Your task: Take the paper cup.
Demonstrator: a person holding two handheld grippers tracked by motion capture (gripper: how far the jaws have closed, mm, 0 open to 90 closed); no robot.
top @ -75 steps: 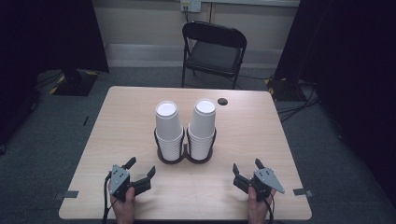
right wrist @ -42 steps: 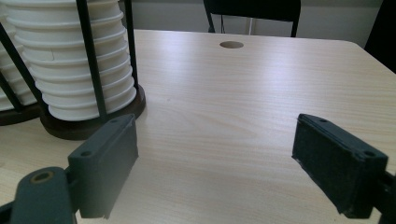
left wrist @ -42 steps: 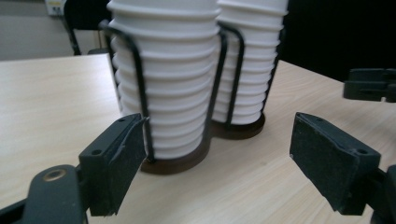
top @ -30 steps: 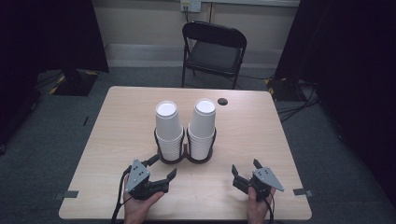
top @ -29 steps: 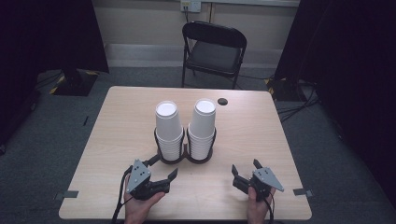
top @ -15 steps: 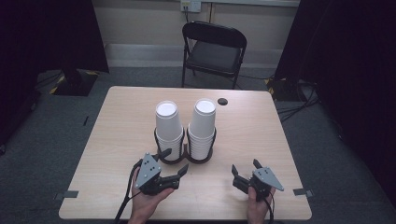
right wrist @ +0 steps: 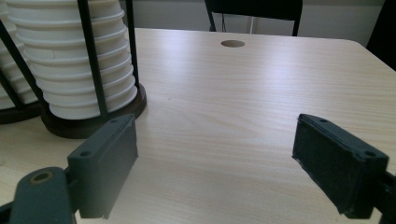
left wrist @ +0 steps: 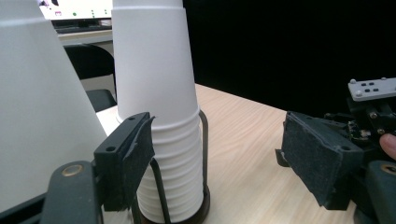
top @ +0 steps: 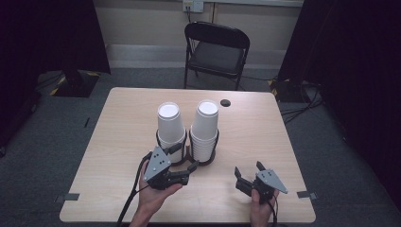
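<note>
two cup stacks [top: 189,128], two grippers [top: 183,173]

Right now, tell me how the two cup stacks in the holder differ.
The left stack sits in the left ring of the wire holder, the right stack in the right ring. In the high view the left gripper covers the left stack's foot, while the right stack's nested rims show plainly. The right stack stands nearer the table's dark hole. Both are white cups, mouth down.
</note>
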